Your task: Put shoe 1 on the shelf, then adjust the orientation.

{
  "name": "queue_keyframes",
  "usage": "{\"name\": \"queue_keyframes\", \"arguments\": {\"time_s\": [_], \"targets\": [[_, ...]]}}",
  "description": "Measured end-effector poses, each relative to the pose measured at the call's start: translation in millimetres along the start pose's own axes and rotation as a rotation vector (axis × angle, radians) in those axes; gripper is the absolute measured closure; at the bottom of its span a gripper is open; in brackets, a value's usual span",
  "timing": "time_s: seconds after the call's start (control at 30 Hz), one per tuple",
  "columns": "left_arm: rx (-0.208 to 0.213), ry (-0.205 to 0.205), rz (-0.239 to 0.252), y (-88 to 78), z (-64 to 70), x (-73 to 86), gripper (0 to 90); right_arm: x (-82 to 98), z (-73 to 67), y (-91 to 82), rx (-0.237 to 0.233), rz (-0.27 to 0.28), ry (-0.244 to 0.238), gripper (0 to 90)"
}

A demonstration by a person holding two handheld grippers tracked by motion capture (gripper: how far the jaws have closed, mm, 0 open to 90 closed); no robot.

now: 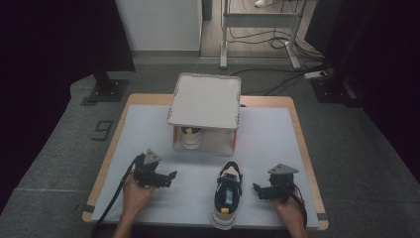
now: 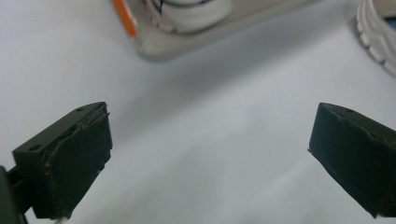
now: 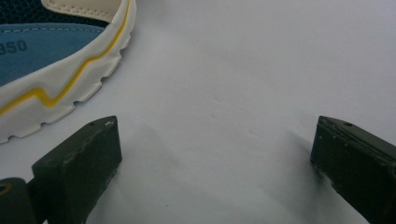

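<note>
High view: with both the left gripper [image 1: 171,175] and right gripper [image 1: 256,188] released beside the sneaker [image 1: 228,194], a one-sided grip may tip it.

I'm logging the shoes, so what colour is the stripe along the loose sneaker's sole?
Yellow, zigzagging along the white sole of the sneaker; clearest in the right gripper view.

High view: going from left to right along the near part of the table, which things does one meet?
left gripper → sneaker → right gripper. Both grippers have their jaws open and hold nothing; the sneaker lies between them on the white mat.
</note>
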State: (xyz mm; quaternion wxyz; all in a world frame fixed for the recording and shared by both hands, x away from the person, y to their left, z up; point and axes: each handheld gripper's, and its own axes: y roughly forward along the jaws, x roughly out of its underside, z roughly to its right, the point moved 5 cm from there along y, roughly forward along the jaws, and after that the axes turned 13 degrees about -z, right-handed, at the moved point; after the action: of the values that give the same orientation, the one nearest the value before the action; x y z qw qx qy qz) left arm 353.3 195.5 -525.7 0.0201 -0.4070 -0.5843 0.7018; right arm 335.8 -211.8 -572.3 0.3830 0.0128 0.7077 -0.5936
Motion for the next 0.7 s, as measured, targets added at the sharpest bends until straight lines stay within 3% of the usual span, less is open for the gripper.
{"name": "queue_keyframes", "arguments": {"time_s": [0.23, 0.33, 0.4, 0.57, 0.7], "targets": [[-0.009, -0.01, -0.024, 8.2, -9.7, 36.5, 0.0, -0.1, 0.1, 0.0, -0.001, -0.001, 0.002, 1.0], [0.002, -0.024, -0.039, 13.6, -13.3, 45.0, 0.0, -0.2, 0.0, 0.0, 0.0, -0.002, 0.0, 0.9], [0.012, -0.035, -0.071, 16.6, -14.5, 47.5, 0.0, -0.1, -0.3, -0.4, 0.003, -0.003, -0.002, 1.2], [0.004, -0.04, -0.081, 18.1, -14.5, 47.4, 0.0, 0.5, -2.8, -3.1, 0.02, 0.012, -0.023, 2.8], [0.002, -0.039, -0.081, 18.4, -14.4, 47.5, 0.0, 6.8, -12.3, -9.4, -0.018, 0.005, -0.033, 2.8]]}}
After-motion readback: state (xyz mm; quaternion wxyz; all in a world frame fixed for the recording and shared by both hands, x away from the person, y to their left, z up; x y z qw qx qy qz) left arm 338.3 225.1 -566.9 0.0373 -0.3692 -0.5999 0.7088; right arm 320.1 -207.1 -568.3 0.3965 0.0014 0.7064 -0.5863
